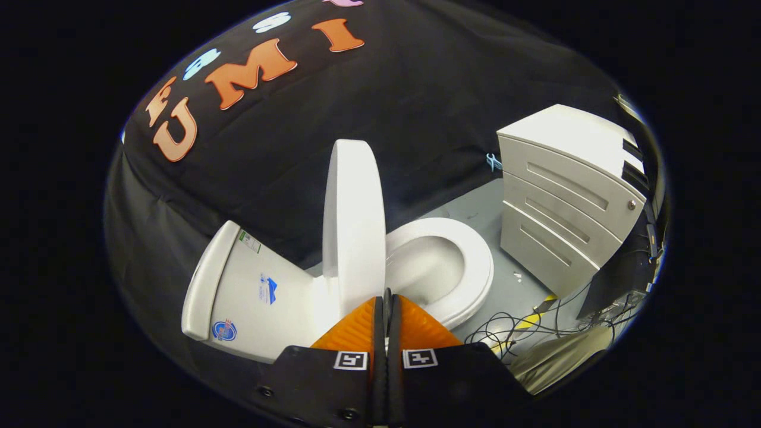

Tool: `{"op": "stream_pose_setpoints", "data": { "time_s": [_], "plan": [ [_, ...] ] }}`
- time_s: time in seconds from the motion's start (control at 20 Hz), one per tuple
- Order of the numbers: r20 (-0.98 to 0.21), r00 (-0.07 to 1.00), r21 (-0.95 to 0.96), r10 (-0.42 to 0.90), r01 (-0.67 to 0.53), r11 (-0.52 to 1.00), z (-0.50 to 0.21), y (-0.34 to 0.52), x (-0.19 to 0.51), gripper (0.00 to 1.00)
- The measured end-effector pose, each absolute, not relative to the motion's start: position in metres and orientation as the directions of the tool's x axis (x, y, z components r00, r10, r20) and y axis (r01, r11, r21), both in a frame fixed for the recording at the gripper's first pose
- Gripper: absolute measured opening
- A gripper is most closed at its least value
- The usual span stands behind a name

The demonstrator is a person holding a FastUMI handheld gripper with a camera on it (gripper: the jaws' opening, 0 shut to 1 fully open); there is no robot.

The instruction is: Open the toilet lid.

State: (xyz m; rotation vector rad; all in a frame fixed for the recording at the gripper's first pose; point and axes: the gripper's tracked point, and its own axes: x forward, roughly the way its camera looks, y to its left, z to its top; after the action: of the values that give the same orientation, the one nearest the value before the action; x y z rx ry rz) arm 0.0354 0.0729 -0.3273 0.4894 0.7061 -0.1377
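Gripper view: raised toilet lid (353, 220) just ahead of closed tongs (387, 295)

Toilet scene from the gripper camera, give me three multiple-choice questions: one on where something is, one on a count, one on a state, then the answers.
1. The drawer cabinet stands where?
A. beyond the toilet bowl
B. behind the tank
C. between the fingers

2. How many drawer fronts does the cabinet show?
A. one
B. three
C. five

3. The toilet lid is
A. flat on the seat
B. raised upright
C. lying on the floor

Answers: 1 A, it sits past the bowl; 2 B, three stacked fronts; 3 B, it stands just ahead of the closed gripper.
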Motion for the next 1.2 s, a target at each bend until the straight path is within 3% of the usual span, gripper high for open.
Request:
{"op": "stream_pose_setpoints", "data": {
  "time_s": [0.6, 1.2],
  "plan": [
    [-0.585, 0.808, 0.267, 0.072, 0.109, 0.957, -0.277, 0.175, 0.032, 0.08],
    [-0.552, 0.829, 0.181, 0.094, 0.01, 0.983, -0.268, 0.233, 0.03, 0.08]
  ]
}}
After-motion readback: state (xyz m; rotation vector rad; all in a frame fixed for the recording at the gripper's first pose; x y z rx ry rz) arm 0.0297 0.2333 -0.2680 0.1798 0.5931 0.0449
